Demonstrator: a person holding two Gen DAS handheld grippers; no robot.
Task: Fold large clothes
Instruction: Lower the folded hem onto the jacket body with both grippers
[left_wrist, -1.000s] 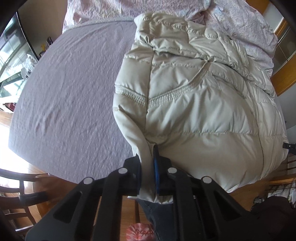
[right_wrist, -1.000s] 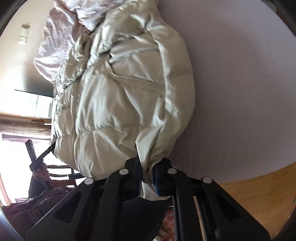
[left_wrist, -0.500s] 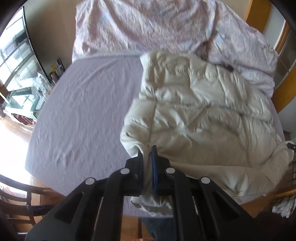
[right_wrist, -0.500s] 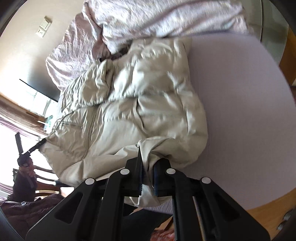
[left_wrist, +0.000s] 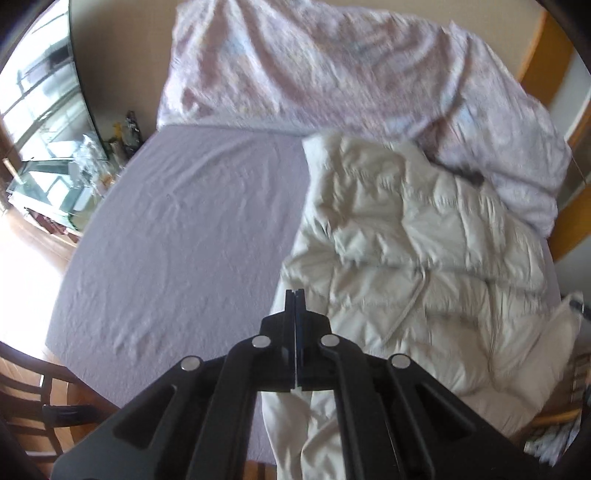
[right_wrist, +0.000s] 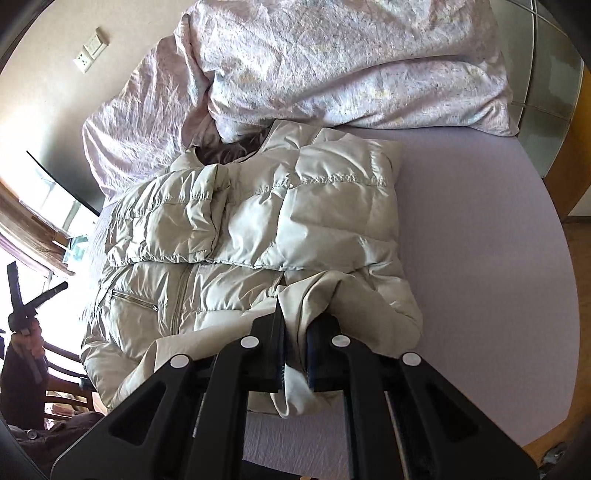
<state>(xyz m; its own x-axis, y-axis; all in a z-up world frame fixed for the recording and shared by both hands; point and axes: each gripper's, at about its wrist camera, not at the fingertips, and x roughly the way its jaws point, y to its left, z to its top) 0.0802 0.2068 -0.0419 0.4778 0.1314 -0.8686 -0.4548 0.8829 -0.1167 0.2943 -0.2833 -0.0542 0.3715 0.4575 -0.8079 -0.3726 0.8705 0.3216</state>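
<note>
A cream quilted puffer jacket (left_wrist: 424, 258) lies on the lilac bed sheet (left_wrist: 192, 229), its hem towards me. In the left wrist view my left gripper (left_wrist: 295, 306) is shut with its jaws pressed together above the jacket's left edge; no fabric shows between them. In the right wrist view the jacket (right_wrist: 277, 214) lies front up with its zip showing. My right gripper (right_wrist: 295, 332) is shut on a fold of the jacket's hem at the bed's near edge.
A rumpled pink floral duvet (left_wrist: 332, 74) is piled along the head of the bed, touching the jacket's collar. A dark wooden chair (left_wrist: 33, 413) stands at the near left corner. Glass shelving (left_wrist: 48, 147) is on the left. Wooden floor (right_wrist: 576, 332) lies to the right.
Both grippers have pulled back and up from the bed. The left gripper held the jacket's hem before; now its jaws are shut with no fabric between them. The jacket lies flatter and further away.
</note>
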